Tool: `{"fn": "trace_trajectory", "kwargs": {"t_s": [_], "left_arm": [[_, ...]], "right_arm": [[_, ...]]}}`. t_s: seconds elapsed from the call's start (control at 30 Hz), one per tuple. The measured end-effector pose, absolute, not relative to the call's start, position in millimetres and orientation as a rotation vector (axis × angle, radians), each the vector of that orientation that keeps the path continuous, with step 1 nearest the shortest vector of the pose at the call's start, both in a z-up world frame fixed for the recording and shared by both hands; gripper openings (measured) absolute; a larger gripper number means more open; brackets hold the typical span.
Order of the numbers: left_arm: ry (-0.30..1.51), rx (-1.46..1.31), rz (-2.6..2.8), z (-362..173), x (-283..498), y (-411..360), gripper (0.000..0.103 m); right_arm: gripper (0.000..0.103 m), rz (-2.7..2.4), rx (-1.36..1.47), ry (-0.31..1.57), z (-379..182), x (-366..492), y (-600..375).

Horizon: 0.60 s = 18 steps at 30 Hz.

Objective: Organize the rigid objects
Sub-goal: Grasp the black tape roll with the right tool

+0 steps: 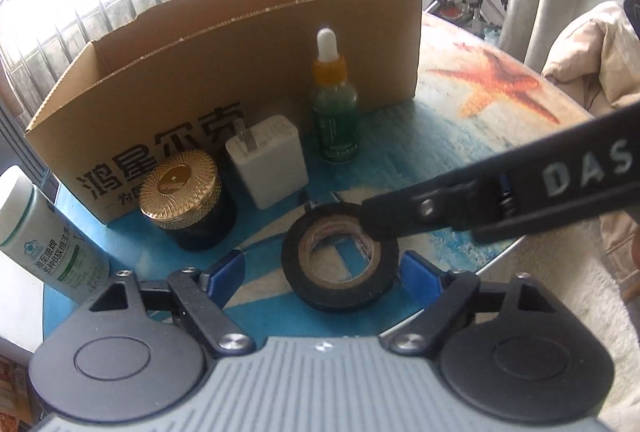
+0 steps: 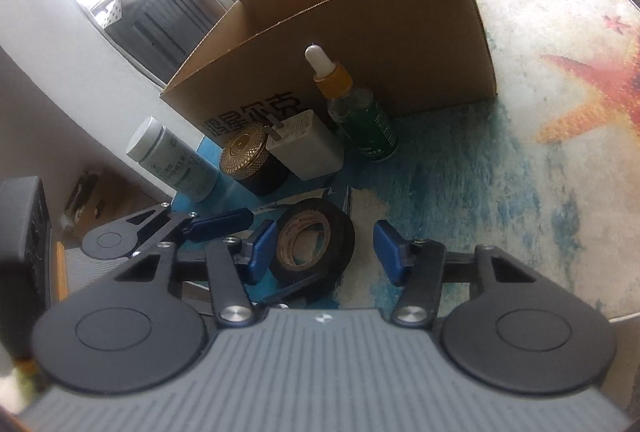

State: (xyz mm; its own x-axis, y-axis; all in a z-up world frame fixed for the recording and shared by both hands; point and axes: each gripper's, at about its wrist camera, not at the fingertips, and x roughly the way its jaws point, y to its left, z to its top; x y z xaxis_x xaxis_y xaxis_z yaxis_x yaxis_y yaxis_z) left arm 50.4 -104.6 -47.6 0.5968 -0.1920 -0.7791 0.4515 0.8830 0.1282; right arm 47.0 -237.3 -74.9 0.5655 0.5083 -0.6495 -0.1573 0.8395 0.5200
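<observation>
Tabletop (image 1: 460, 136): tape roll (image 1: 340, 258) between left hand-held gripper (image 1: 322, 266) fingers.

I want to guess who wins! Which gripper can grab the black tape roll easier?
Probably left: the black tape roll sits centred between the open left gripper fingers. The right gripper is open too, but the roll hugs one finger.

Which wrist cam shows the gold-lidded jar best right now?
Left wrist: the gold-lidded jar sits large, well lit and unobstructed before the cardboard box. In the right wrist view the jar is smaller, dimmer and tilted, though also fully visible.
</observation>
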Motion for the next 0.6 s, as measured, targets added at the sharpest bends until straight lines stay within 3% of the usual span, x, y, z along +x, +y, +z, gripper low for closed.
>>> {"fn": "trace_trajectory", "kwargs": {"t_s": [0.13,0.47,0.6], "left_arm": [[0.869,0.327,-0.389,-50,50,-103,0.081],[0.881,0.299,-0.412,-51,55,-106,0.072],[0.889,0.278,-0.418,-51,58,-107,0.068]], "right_arm": [[0.038,0.399,0.411,0.908,-81,52,-232],[0.033,0.401,0.379,0.923,-86,59,-224],[0.026,0.395,0.364,0.925,-87,61,-221]]}}
